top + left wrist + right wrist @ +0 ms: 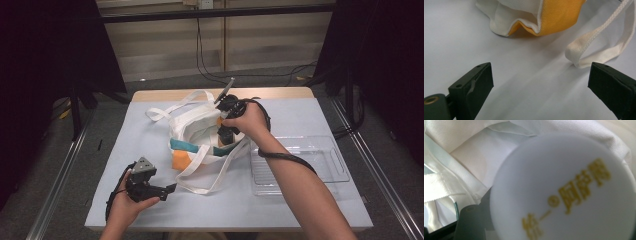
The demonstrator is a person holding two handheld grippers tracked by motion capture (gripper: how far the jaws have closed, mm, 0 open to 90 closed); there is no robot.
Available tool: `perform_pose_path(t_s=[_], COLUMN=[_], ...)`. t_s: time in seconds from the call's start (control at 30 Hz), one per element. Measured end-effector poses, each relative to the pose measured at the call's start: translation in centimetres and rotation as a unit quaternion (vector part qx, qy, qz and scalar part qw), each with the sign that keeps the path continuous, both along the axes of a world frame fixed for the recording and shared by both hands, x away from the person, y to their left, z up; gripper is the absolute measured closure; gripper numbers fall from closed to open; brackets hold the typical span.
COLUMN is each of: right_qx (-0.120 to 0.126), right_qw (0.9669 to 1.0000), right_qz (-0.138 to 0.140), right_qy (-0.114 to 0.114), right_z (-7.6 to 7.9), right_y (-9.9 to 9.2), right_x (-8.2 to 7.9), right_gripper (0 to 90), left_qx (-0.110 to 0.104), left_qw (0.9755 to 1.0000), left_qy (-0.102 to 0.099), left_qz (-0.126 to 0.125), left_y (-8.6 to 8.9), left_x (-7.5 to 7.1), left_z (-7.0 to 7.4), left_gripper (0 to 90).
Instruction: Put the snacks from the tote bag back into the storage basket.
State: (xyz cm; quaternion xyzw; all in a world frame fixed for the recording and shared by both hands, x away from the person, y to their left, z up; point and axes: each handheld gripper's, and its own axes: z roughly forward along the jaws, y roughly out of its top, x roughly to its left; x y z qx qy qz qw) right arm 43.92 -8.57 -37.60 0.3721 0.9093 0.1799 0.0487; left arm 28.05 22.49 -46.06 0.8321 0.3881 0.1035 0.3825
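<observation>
Nearest, at seven o'clock on the table, the left tongs are held spread and empty. At centre, one soft white canvas bag with orange and teal patches is seen, two woven straps attached; one clear plastic tray lies at four o'clock. Inside the bag, the right tongs are pressed on one round white lid printed in gold.

Gold Chinese characters run across a round white lid seen close in the right gripper view, with a small circled mark among them; they are too blurred to read with certainty; no other lettering is legible.
</observation>
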Motion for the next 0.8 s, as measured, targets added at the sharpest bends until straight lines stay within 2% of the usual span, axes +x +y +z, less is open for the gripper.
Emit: perform_pose_path(t_s=[0.3, 0.67, 0.8], right_qx=[-0.014, -0.014, -0.025], right_qw=[0.9998, 0.9998, 0.9994], right_qz=[0.009, 0.010, 0.013], right_qy=[0.009, 0.013, 0.019], right_z=[1.2, 3.3, 4.3], right_y=[-0.1, -0.6, -0.9], right_x=[-0.1, -0.2, -0.2], right_gripper=[30.7, 30.7, 30.7], left_qx=[0.005, 0.004, 0.003], left_qw=[1.0000, 1.0000, 1.0000], left_qy=[-0.001, -0.001, 0.001], left_qz=[-0.003, -0.003, -0.005], left_y=[0.0, 0.0, -0.1], left_x=[0.1, 0.1, 0.0], left_z=[0.0, 0.0, 0.1], left_gripper=[5.8, 5.7, 5.7])
